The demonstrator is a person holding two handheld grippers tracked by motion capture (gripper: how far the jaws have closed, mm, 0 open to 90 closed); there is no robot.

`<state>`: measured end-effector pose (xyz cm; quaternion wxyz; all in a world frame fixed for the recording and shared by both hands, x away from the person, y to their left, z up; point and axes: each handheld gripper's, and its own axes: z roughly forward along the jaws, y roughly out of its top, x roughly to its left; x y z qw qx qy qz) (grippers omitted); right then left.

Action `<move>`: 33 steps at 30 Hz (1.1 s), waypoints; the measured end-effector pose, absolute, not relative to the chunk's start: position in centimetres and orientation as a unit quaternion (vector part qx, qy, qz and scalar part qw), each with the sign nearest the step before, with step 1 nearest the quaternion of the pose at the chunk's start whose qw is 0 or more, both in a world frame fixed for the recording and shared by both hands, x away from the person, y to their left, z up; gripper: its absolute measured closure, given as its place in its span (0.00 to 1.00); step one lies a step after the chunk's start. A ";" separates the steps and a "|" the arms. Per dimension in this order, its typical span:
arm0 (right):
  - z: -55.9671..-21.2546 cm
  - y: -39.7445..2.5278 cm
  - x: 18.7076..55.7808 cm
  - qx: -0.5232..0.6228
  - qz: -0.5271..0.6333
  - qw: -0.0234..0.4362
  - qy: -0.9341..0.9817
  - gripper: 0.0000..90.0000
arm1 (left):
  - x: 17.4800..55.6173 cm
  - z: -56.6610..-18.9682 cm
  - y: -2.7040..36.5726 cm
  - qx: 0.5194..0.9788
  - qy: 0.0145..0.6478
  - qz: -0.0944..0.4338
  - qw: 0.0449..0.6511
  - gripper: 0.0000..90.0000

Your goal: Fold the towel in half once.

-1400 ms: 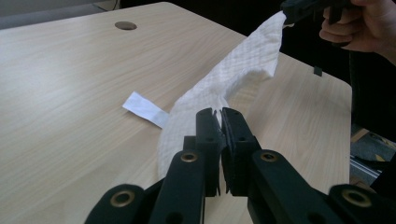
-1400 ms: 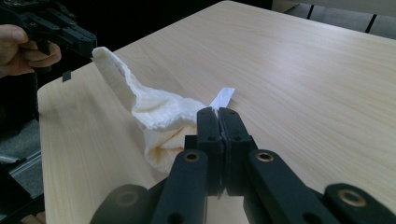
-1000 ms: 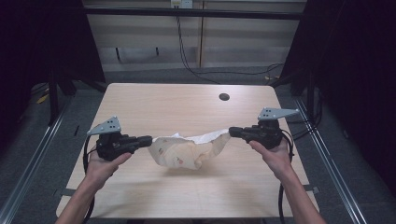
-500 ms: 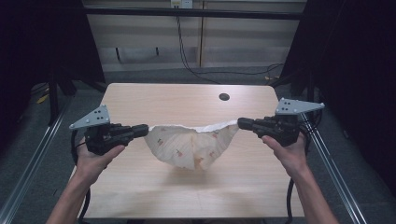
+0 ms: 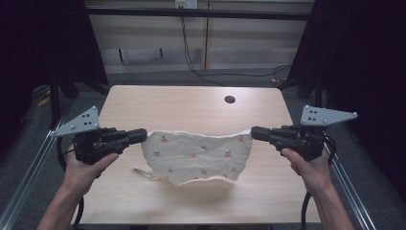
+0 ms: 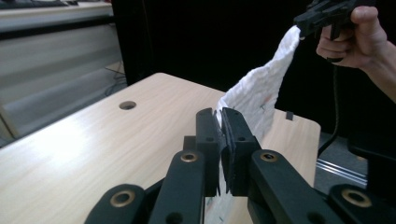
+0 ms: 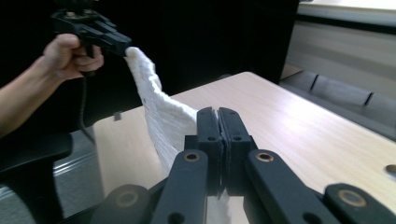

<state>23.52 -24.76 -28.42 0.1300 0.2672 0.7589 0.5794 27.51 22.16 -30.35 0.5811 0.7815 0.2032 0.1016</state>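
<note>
A white cloth (image 5: pixel 196 155) with small red cherry prints hangs stretched between my two grippers above the wooden table (image 5: pixel 191 108). My left gripper (image 5: pixel 141 135) is shut on the cloth's left top corner. At the right top corner my right gripper (image 5: pixel 254 132) is shut on the cloth as well. The cloth's lower edge sags in a curve, and a thin string dangles at its lower left. In the left gripper view the cloth (image 6: pixel 261 93) runs from my left gripper (image 6: pixel 220 116) up to the other gripper. In the right gripper view the cloth (image 7: pixel 159 112) leaves my right gripper (image 7: pixel 218 114) likewise.
A round cable hole (image 5: pixel 230 99) sits in the table near its far right. Metal rails (image 5: pixel 28 167) run along both sides of the table. Dark curtains stand left and right, and cables (image 5: pixel 191 52) hang at the back wall.
Both grippers have moved apart and lifted. The cloth has gone from a bunched heap on the table to a spread sheet hanging between them.
</note>
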 end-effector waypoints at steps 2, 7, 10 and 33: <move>-29.3 -24.7 23.7 0.276 0.564 0.138 0.766 0.98 | 28.4 -31.9 21.7 0.777 0.219 0.077 0.585 0.96; -32.9 -25.0 26.2 0.316 0.526 0.128 0.779 0.98 | 31.6 -35.9 20.7 0.786 0.259 0.064 0.558 0.96; -33.9 -25.4 27.7 0.327 0.515 0.128 0.782 0.98 | 33.0 -36.7 20.2 0.788 0.271 0.064 0.549 0.96; -39.3 -24.3 36.7 0.376 0.471 0.103 0.791 0.98 | 40.3 -40.8 17.9 0.806 0.322 0.057 0.493 0.96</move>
